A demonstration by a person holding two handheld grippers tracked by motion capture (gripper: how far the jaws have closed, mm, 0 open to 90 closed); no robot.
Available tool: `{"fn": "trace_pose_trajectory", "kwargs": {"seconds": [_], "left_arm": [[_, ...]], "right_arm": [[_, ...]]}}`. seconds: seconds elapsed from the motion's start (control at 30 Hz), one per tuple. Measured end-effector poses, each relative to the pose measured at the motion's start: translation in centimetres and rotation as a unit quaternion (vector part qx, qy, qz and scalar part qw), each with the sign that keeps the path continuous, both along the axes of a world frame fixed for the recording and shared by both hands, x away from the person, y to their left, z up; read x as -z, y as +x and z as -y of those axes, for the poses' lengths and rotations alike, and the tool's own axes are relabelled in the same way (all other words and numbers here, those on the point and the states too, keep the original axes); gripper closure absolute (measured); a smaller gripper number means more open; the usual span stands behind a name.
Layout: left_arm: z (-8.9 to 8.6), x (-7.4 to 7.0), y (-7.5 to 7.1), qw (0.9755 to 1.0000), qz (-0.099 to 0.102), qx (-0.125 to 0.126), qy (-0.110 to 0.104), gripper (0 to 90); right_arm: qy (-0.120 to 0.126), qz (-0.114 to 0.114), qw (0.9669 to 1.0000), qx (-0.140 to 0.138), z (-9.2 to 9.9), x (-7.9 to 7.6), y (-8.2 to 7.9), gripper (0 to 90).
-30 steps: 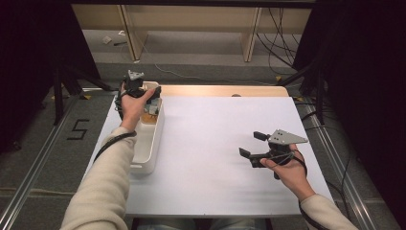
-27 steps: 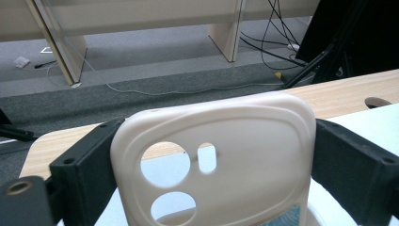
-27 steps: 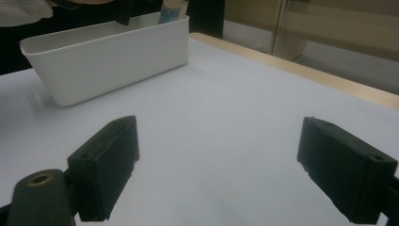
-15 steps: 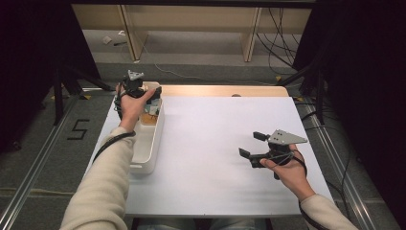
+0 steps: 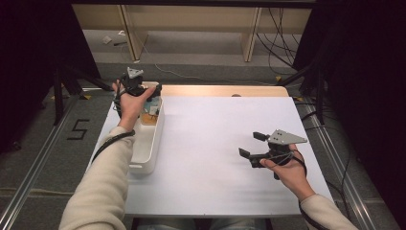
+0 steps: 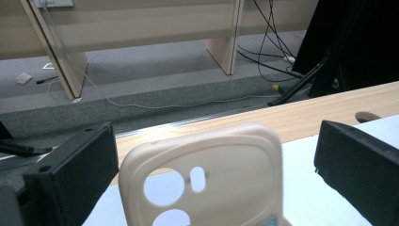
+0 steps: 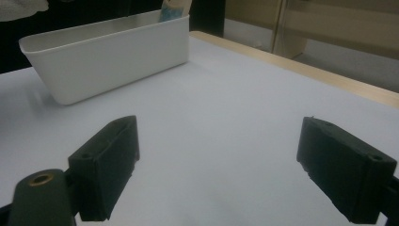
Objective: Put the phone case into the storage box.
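From above, we see the left gripper [image 5: 143,91] over the white bin's [image 5: 152,143] far end. Its own view shows a cream phone case [image 6: 207,183] between jaws just opened wide — untouched. Our right gripper [image 7: 226,174] gapes, empty.

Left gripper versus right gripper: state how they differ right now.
The left gripper hovers over the white bin's far end, a cream phone case standing between its jaws untouched; the right gripper sits over bare white table, nothing between its jaws. Both are wide open.
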State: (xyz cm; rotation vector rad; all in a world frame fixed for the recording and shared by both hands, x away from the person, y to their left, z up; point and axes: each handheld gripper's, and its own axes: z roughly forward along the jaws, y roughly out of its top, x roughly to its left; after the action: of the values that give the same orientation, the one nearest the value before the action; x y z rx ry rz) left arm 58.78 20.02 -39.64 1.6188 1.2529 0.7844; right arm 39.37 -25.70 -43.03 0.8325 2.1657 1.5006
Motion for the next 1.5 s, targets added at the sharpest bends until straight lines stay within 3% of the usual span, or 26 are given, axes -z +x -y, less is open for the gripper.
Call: {"fn": "trace_pose_trajectory", "kwargs": {"seconds": [0.23, 0.43, 0.7, 0.97, 1.5], "left_arm": [[0.2, -0.8, -0.9, 1.0, 0.004, 0.008, -0.002, 0.0], [0.2, -1.1, -1.9, 0.9999, -0.007, 0.011, 0.007, 1.7], [-0.4, -1.1, -3.9, 0.9999, -0.007, 0.014, -0.007, 1.9], [-0.9, -1.1, -6.4, 0.999, -0.007, 0.039, -0.02, 3.2], [-1.0, -0.7, -10.7, 0.9966, 0.002, 0.079, -0.023, 4.0]], "right_arm": [[0.0, 0.0, 1.0, 0.0, 0.0, 0.0, 0.0, 14.5], [0.0, -0.001, 1.0, 0.001, 0.0, 0.0, 0.0, 14.5], [0.0, 0.001, 1.0, 0.001, 0.0, 0.0, 0.0, 14.5], [-0.001, 0.001, 1.0, 0.002, 0.0, 0.0, 0.0, 14.5], [-0.002, 0.0, 1.0, 0.002, 0.0, -0.1, 0.0, 14.6]]}}
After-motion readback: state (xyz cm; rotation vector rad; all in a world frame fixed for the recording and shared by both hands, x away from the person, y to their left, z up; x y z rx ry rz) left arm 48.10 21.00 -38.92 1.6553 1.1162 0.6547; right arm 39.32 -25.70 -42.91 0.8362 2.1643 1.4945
